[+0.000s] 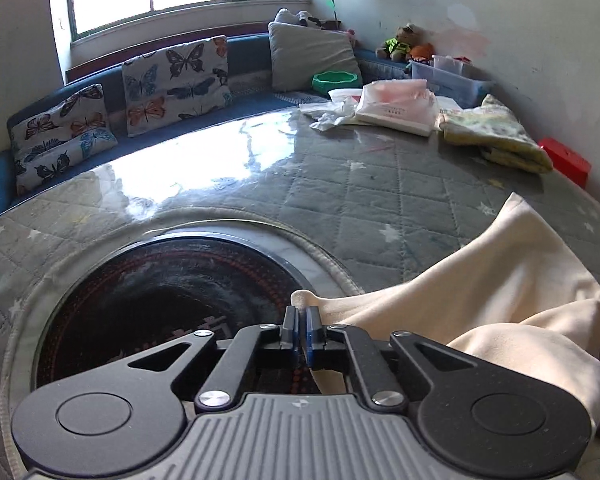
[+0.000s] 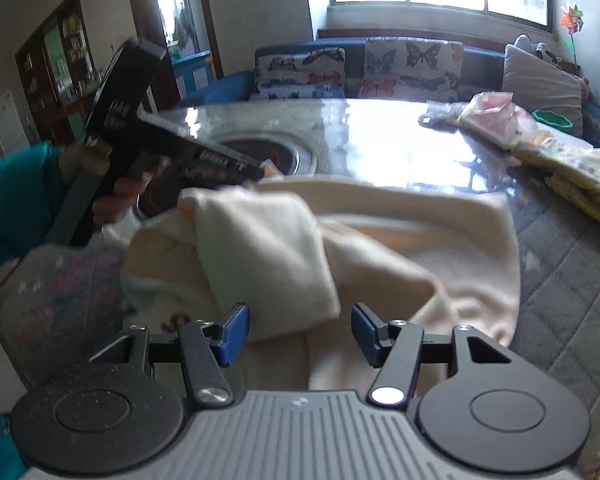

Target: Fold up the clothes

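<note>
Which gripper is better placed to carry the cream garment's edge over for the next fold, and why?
Probably left. The left gripper is shut on an edge of the cream garment; the right gripper is open, holding nothing.

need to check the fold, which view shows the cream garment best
The right wrist view: the cream garment spreads across the table with a folded flap on top. The left wrist view shows only a corner pinched in the left gripper and part trailing right.

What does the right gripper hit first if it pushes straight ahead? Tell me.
Most likely the cream garment: its folded flap lies just ahead of the open right gripper, between the fingers' line. Depth is unclear, but nothing else intervenes.
</note>
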A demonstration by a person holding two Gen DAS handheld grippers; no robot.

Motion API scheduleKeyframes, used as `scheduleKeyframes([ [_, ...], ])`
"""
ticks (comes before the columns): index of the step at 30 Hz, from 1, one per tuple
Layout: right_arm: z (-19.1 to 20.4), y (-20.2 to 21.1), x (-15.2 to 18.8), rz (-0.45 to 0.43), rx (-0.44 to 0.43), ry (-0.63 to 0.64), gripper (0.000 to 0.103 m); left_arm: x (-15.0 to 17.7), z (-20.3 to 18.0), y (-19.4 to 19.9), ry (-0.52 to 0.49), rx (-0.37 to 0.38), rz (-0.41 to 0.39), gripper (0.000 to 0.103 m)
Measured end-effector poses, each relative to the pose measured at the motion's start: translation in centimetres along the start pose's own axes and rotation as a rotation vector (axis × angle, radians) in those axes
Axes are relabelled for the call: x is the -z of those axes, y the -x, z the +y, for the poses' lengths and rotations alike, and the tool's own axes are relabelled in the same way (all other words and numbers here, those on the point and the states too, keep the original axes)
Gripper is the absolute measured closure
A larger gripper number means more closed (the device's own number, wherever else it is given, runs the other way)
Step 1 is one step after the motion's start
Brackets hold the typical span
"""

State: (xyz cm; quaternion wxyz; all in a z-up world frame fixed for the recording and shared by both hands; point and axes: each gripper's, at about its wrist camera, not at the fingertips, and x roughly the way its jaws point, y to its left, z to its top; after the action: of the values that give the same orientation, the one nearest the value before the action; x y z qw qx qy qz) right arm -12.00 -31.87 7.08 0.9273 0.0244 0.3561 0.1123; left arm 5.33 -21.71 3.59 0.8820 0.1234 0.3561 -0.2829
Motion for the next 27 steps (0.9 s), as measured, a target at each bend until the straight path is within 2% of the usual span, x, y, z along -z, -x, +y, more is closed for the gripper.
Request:
scheduleKeyframes([
  [4,-1.5,0.2,-2.2,-0.033,0.027,-0.004,0.046,-0.2,0.1,0.2,0.001,-0.001,-0.013,0.099],
  [8,-4.9,-1.5,-4.1,-0.030,0.153,-0.026,0.049,-0.2,0.1,0.1,0.003,-0.030,-0.023,0.099],
  [10,-7.5,-2.8,-4.5,-0.010,0.230,-0.074,0.054,0.0,0.3,0.1,0.011,-0.051,-0.029,0.099],
  [14,-9.8,-4.4,-4.0,0.027,0.297,-0.125,0.055,0.3,1.3,0.0,0.031,-0.094,-0.034,0.099],
  [16,-9.1,-3.8,-3.6,0.010,0.251,-0.125,0.055,0.4,2.1,0.0,0.042,-0.115,-0.032,0.099],
  [19,-6.5,-2.6,-3.3,-0.022,0.180,-0.061,0.055,0.7,3.7,0.4,0.061,-0.157,-0.031,0.099],
  [22,-2.3,-1.8,-3.1,-0.054,0.076,0.072,0.055,1.1,5.4,0.7,0.080,-0.200,-0.031,0.099],
  [24,0.2,-2.3,-3.1,-0.045,0.002,0.138,0.055,1.3,6.4,0.9,0.093,-0.228,-0.030,0.099],
  [27,3.1,-4.3,-3.1,-0.014,-0.060,0.211,0.055,1.7,8.2,1.5,0.116,-0.277,-0.028,0.099],
])
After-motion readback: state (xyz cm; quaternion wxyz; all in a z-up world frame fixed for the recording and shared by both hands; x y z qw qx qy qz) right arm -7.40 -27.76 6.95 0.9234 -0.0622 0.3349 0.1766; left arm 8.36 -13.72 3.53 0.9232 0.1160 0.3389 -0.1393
